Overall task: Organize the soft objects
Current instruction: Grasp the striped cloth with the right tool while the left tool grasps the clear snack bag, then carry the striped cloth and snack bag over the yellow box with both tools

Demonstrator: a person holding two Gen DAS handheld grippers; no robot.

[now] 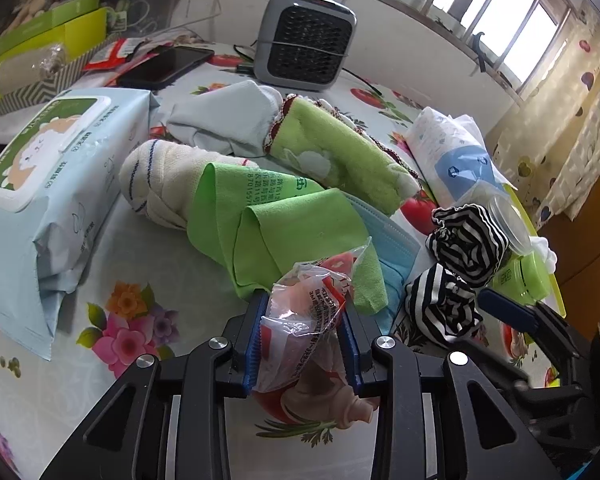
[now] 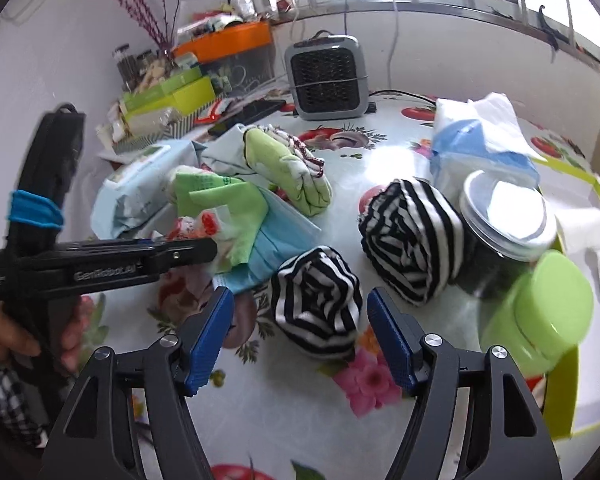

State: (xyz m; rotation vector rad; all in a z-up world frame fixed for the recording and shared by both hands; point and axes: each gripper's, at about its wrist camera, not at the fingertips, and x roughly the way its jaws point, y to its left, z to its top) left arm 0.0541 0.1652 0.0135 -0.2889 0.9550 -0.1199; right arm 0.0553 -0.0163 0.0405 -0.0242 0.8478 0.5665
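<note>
My left gripper is shut on a crinkled clear plastic packet with red print, held just above the flowered tablecloth. Ahead of it lie a folded green cloth, a blue face mask, a rolled green towel and a cream bandage roll. My right gripper is open, its jaws either side of a rolled black-and-white striped sock. A second striped roll lies beyond it. The left gripper shows at left with the packet.
A wet-wipes pack lies at left. A grey heater stands at the back. A tissue pack, a lidded jar and a green jar sit at right by a green tray. Boxes clutter the far left.
</note>
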